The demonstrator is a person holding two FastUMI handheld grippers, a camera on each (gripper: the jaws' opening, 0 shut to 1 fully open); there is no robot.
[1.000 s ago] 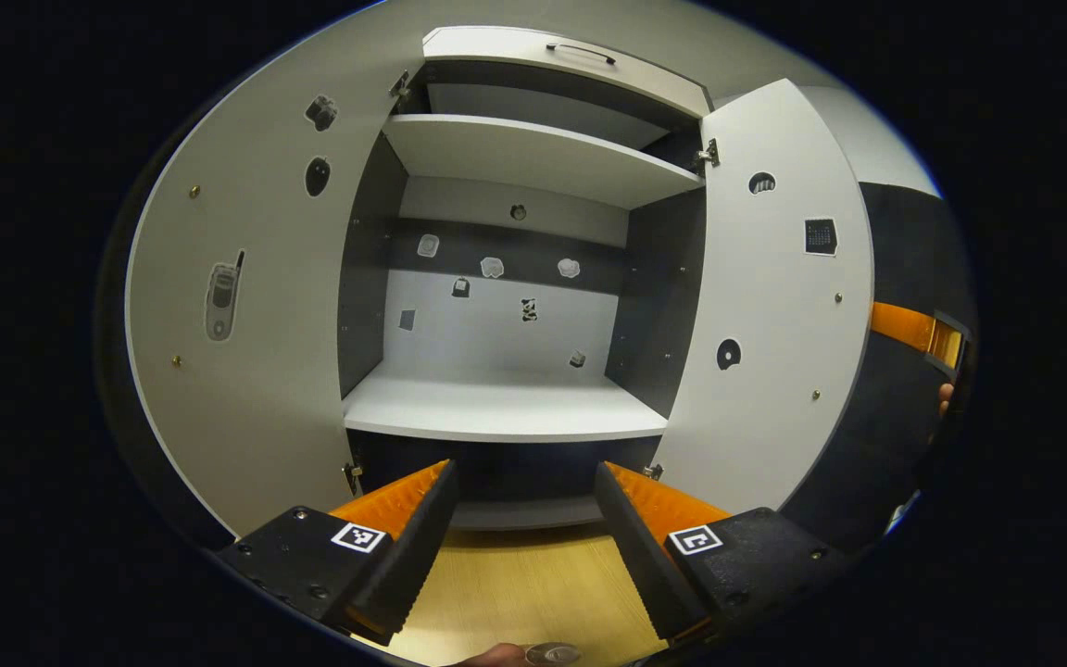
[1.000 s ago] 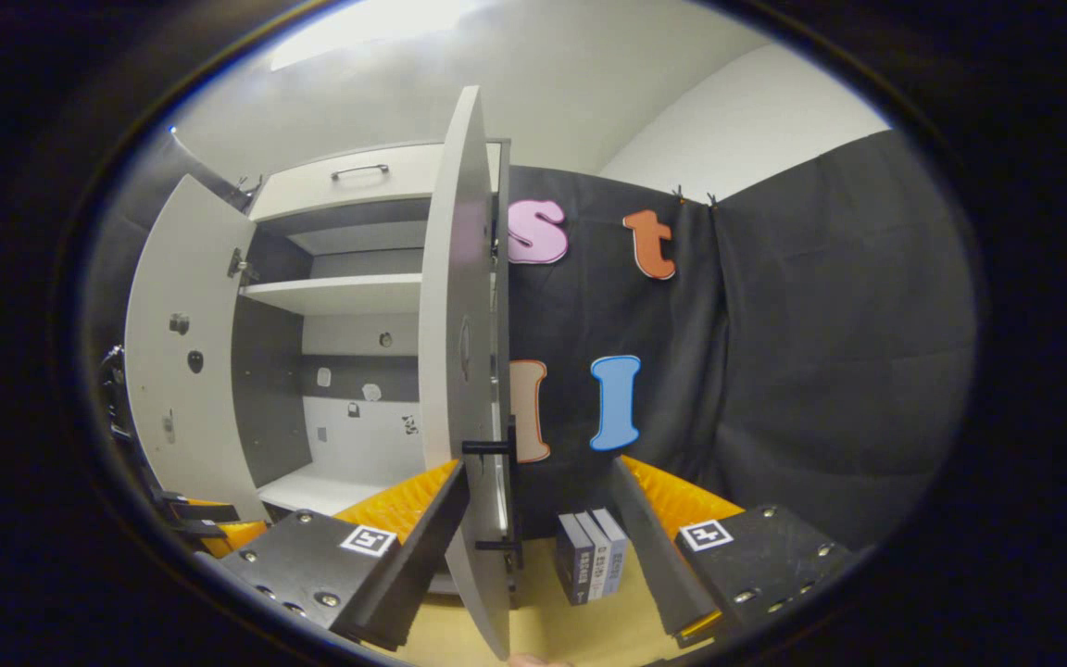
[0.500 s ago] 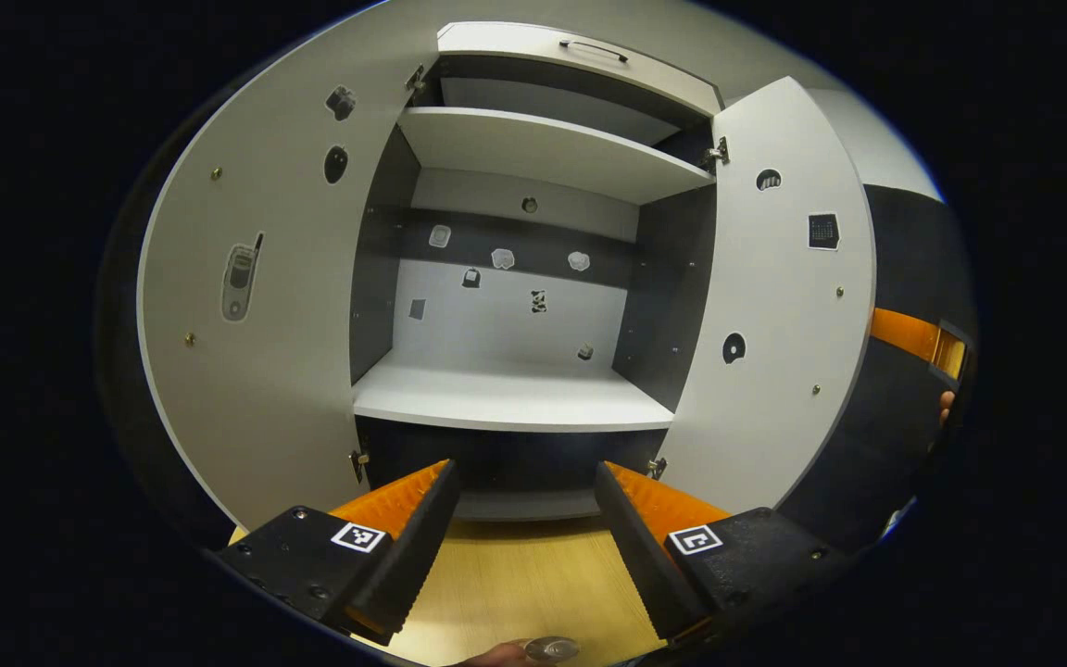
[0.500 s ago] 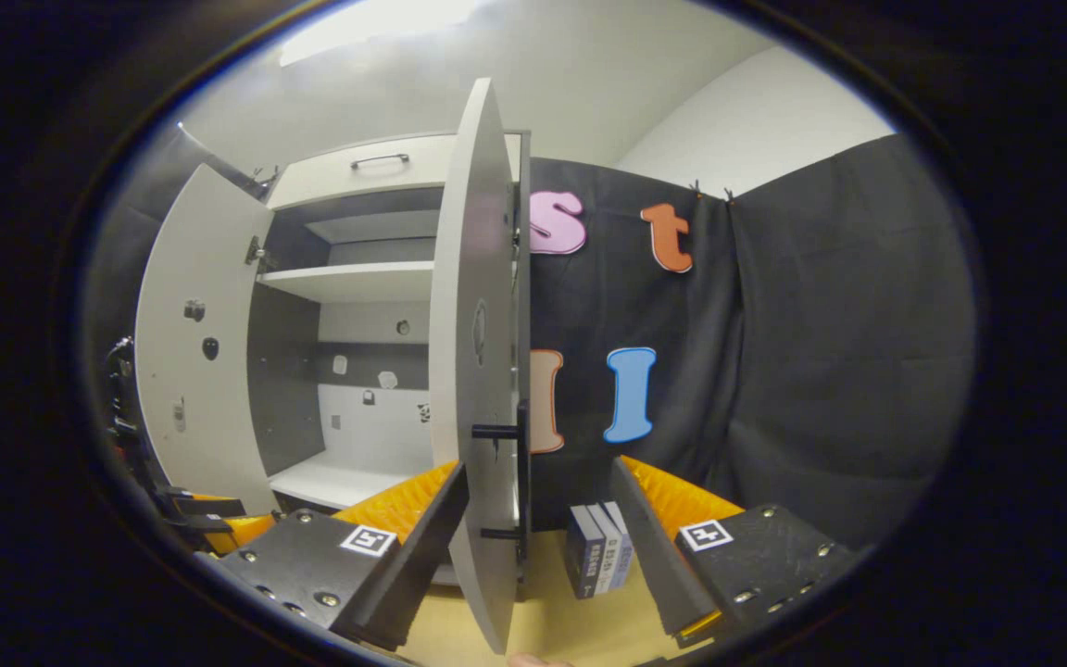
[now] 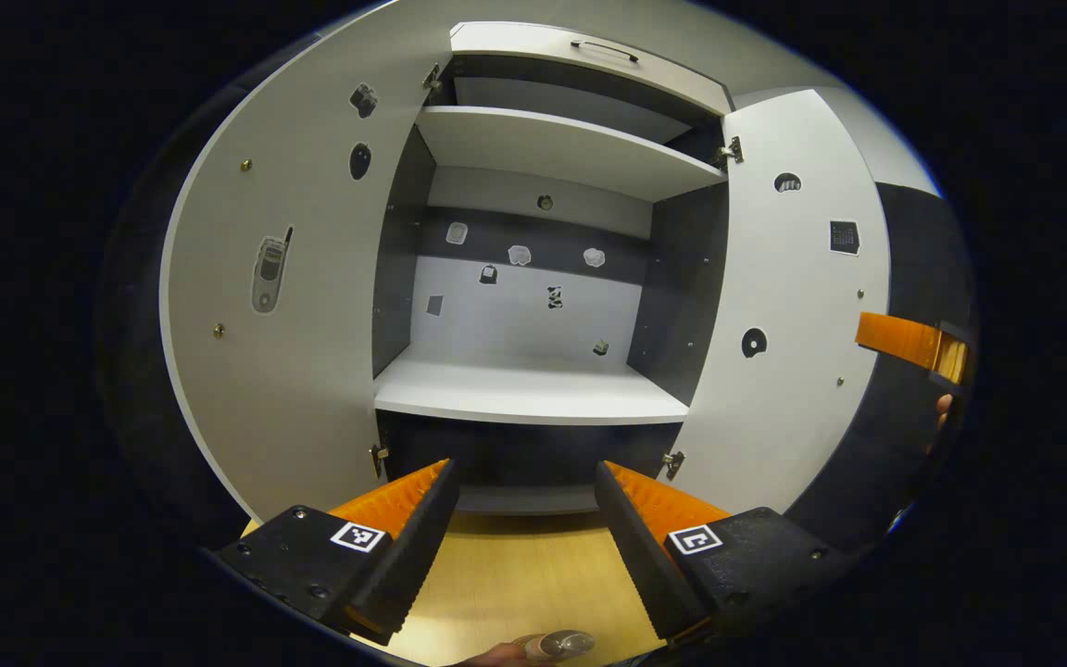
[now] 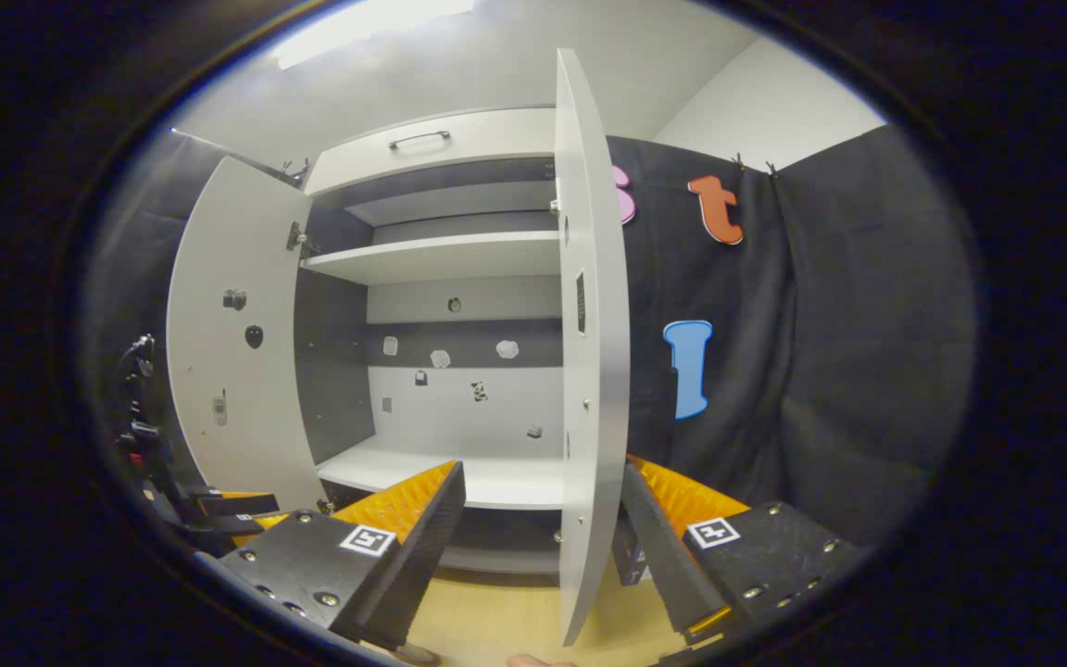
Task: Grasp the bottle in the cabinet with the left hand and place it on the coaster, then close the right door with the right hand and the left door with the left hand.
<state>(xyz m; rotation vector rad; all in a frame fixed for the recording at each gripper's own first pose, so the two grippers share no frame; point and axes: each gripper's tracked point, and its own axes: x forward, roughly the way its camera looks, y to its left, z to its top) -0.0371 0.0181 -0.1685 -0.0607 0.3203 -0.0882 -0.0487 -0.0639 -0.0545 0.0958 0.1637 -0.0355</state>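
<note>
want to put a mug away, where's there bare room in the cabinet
The lower shelf is bare, bordered by dark side walls and the stickered back panel. The upper shelf is bare too. The tight spot is the right door, standing between the right gripper's open fingers.

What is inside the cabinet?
The cabinet holds two white shelves, both bare, and small stickers on its back wall. No bottle stands there. The dark space under the lower shelf is partly hidden by the left gripper fingers.
</note>
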